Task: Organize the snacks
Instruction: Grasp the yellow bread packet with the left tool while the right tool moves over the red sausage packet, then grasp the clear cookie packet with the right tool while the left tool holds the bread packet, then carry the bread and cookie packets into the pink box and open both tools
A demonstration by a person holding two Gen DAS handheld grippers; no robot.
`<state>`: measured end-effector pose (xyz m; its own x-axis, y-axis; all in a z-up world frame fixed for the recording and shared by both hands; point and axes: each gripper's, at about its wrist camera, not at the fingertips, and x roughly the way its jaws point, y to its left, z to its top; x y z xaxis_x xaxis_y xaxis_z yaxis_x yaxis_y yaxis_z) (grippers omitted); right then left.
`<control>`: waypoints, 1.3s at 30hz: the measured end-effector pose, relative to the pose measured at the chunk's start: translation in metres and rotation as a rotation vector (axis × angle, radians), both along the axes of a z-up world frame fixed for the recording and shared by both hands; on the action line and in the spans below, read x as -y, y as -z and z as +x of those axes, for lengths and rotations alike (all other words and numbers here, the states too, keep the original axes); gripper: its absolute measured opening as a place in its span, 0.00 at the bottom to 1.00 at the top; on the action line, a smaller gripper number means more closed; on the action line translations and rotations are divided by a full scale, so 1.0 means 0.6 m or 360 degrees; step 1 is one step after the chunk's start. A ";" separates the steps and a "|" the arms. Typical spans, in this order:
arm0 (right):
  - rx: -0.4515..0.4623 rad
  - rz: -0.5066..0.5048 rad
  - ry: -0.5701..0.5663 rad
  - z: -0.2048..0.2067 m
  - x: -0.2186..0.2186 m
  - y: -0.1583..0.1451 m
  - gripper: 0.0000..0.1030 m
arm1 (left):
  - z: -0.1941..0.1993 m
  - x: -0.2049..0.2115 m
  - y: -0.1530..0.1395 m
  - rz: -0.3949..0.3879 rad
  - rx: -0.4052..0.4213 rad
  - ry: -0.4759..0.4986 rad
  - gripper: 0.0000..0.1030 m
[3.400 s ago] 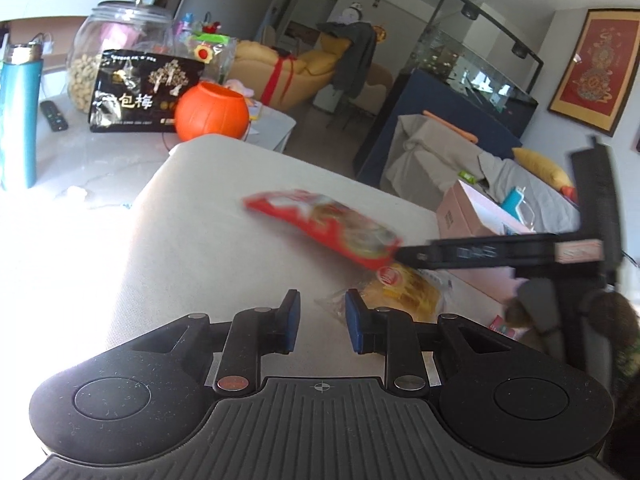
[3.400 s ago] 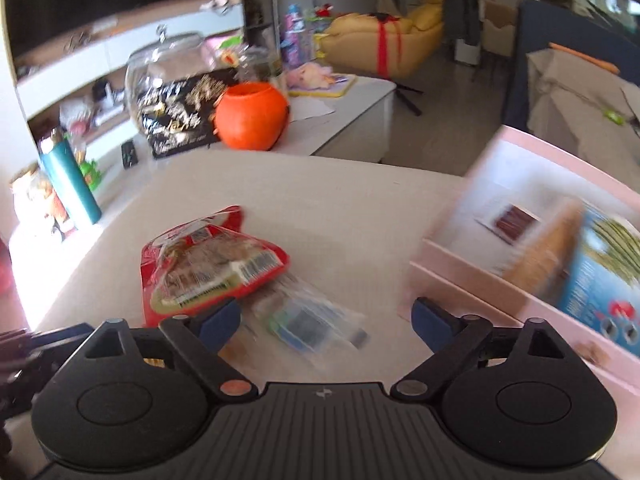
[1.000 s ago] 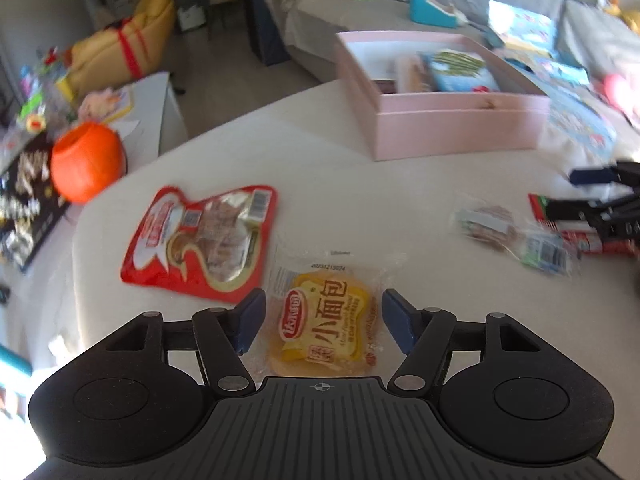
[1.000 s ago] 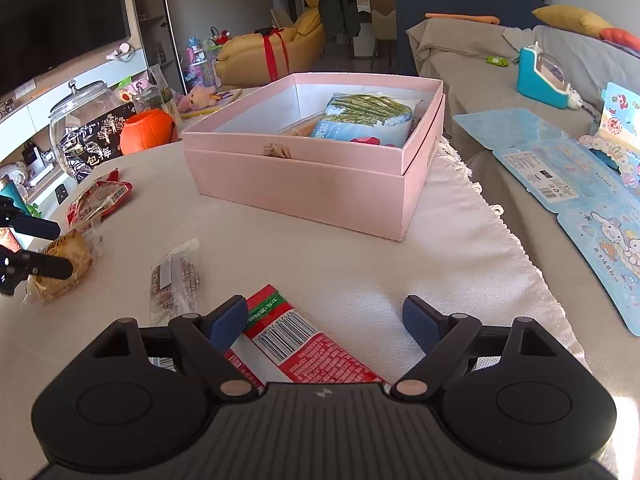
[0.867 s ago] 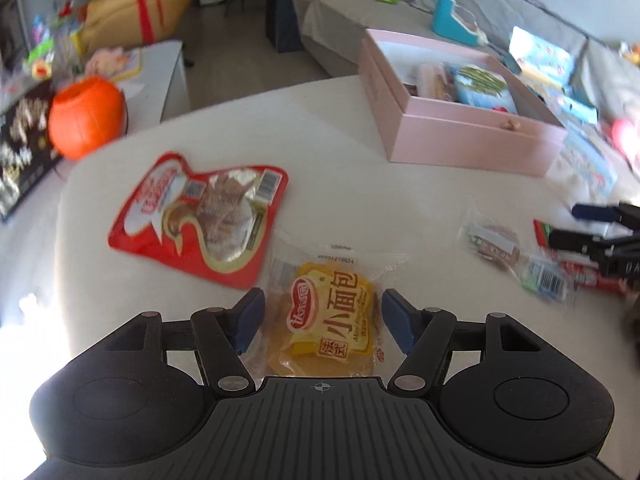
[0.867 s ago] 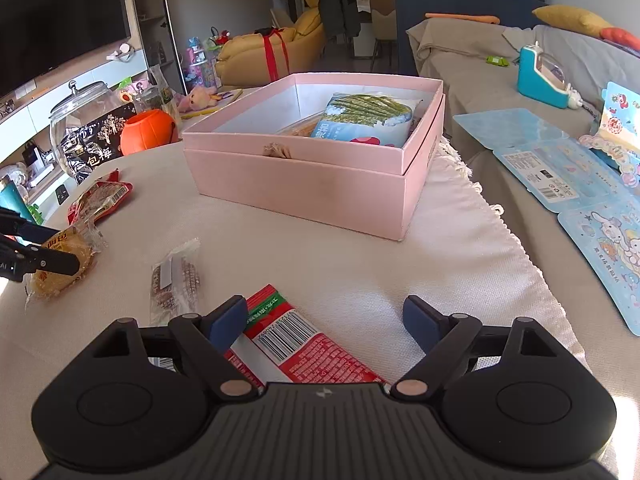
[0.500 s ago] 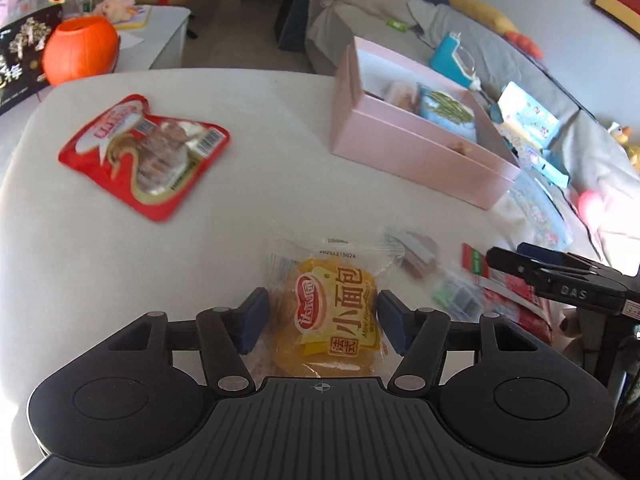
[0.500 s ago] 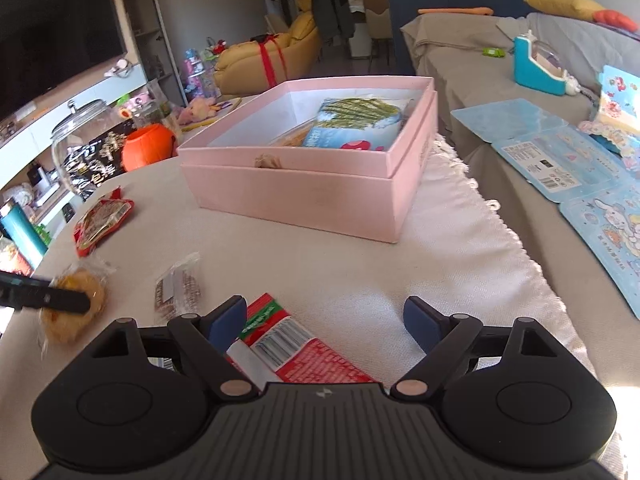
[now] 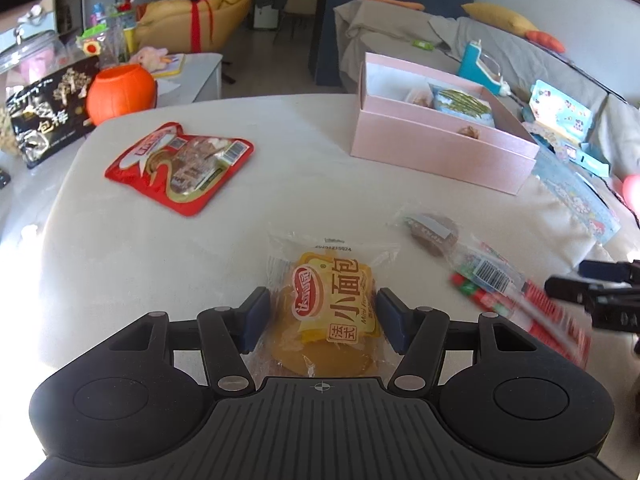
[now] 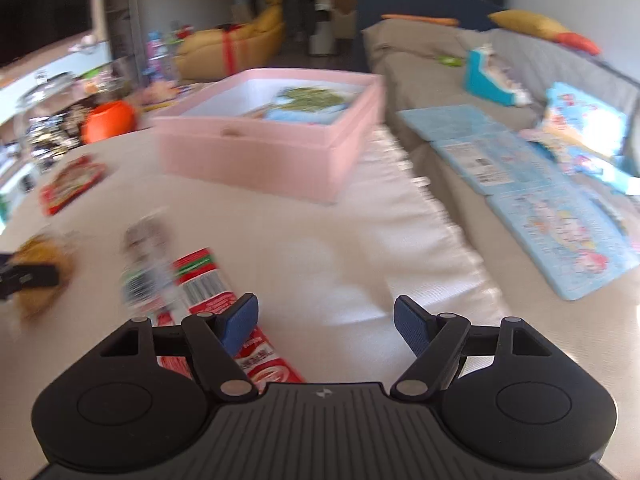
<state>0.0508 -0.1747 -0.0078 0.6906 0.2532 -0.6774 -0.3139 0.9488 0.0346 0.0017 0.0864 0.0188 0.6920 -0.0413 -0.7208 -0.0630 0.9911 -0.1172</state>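
Four snacks left on your counter point(image 9: 280, 140); pink box point(image 9: 436, 148) part-filled. Left gripper point(image 9: 322, 320) jaws clamp the bread pack point(image 9: 332, 308); right gripper point(image 10: 325, 320) jaws closing, apart, holding nothing.

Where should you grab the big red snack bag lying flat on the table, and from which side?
Probably by an edge, not the middle. The red snack bag lies flat on the table and looks too wide to straddle, so I'd come in low from its near pointed corner, slide one finger under that thin sealed edge and pinch it. Nothing lies beside it.
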 end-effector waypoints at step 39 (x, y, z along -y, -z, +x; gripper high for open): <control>0.0226 0.0042 -0.0213 0.049 -0.047 -0.134 0.35 | 0.142 0.028 -0.222 -0.0291 0.0613 0.0362 0.56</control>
<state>0.0800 -0.1463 0.0725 0.7378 0.3655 -0.5675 -0.4405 0.8978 0.0056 0.0867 0.0694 0.1519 0.8658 -0.3247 -0.3807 0.2352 0.9357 -0.2631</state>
